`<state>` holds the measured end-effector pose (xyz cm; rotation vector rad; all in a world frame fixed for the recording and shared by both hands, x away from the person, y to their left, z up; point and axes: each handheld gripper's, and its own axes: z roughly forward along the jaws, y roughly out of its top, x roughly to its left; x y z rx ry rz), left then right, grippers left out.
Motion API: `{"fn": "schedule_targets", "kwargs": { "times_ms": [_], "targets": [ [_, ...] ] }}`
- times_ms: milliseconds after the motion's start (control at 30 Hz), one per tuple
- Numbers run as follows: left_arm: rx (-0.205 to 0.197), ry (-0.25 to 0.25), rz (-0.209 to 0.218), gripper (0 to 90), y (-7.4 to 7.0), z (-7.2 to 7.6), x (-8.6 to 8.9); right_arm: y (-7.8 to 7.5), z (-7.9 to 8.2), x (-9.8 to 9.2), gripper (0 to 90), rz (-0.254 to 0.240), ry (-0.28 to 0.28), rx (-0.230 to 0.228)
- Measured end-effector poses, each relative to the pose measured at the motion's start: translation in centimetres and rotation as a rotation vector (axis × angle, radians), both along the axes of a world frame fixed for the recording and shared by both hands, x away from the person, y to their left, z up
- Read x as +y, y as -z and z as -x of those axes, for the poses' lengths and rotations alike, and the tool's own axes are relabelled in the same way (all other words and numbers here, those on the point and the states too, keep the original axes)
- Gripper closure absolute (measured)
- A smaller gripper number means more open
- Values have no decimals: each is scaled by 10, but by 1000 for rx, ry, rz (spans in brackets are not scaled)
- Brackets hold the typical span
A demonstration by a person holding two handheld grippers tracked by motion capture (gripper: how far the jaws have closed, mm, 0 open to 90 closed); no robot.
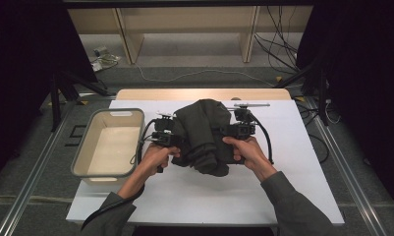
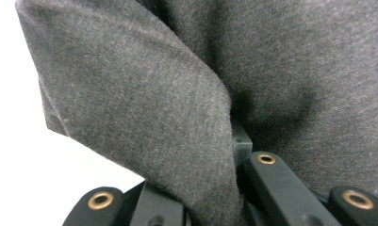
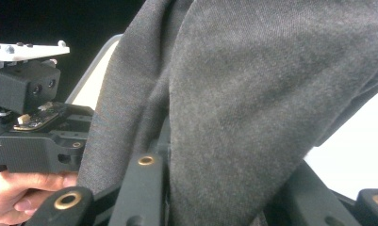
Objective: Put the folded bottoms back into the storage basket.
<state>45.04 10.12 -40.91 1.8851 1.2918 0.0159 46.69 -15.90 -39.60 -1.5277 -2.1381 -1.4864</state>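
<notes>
Far left of the dark grey cloth [image 1: 203, 135]: a pale tub [image 1: 84, 160] with a grey rim, standing on the white table [image 1: 209, 196] at its left edge, nothing visible inside. Just right of the tub, hard against the cloth's left side: the left gripper [image 1: 171, 138], held in the left hand [image 1: 156, 156], jaws buried in the fabric. From the left gripper view: a thick fold of cloth [image 2: 144, 122] running down between the two black jaws, pinched there. Centre of the table: the cloth itself, bunched into a tall heap, held between both grippers, its lower edge drooping toward the tabletop; whether touching it, cannot tell. Against the cloth's right side: the right gripper [image 1: 234, 132], gripped by the right hand [image 1: 248, 152]. From the right gripper view: cloth [image 3: 252, 103] draped over and down between the jaws, clamped likewise; left gripper [image 3: 31, 127] and tub rim beyond the fabric.
</notes>
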Motion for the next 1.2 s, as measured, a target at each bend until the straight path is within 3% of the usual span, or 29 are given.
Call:
{"fn": "schedule_targets", "kwargs": {
  "times_ms": [367,800,1200],
  "targets": [
    [-34,-24,21,812,-15,0,22,-17,-3,21,686,-9,-6,-27],
    [-46,-64,54,812,-35,-3,61,-39,-10,58,685,-19,-19,-54],
    [-43,-69,53,812,-50,-3,96,-46,-15,90,684,-41,-32,-52]
  ]
}}
